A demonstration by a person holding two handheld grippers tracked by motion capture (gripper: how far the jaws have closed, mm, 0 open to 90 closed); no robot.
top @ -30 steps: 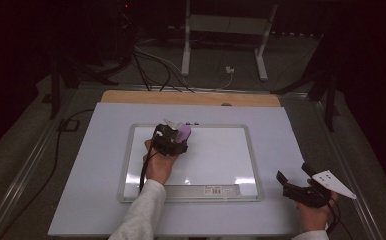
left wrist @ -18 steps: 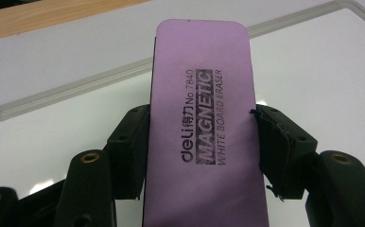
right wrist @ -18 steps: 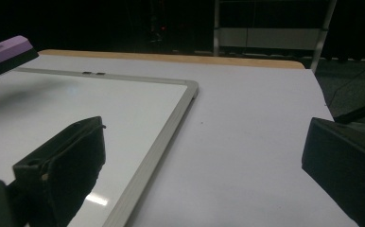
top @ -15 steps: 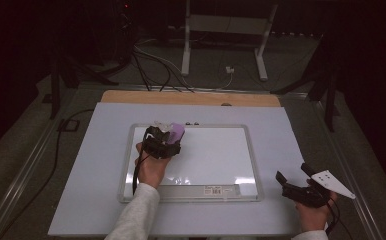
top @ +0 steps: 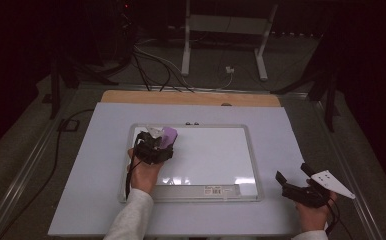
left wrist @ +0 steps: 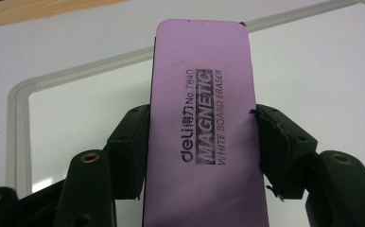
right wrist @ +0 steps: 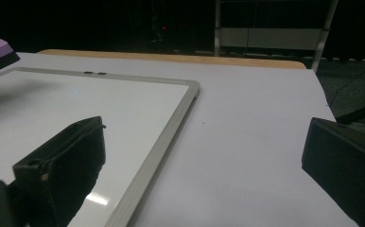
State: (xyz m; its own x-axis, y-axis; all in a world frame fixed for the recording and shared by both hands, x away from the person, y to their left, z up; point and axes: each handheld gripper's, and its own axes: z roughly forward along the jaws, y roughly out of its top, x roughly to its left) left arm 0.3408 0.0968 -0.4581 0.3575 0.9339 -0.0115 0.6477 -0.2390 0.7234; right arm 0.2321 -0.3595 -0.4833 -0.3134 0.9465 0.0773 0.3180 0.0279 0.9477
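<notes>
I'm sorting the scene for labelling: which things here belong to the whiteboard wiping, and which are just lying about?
In the job:
- purple eraser, clamped in the left tongs
- whiteboard

Lying about:
- right tongs, open, resting off the board's right edge
- white table cover
- cables and metal stand on the floor behind

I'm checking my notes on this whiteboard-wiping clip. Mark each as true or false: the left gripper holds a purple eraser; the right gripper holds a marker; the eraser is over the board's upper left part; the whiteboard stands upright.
1. The left gripper holds a purple eraser: true.
2. The right gripper holds a marker: false; its jaws are open and empty.
3. The eraser is over the upper left part of the whiteboard: true.
4. The whiteboard stands upright: false; it lies flat on the table.
</notes>
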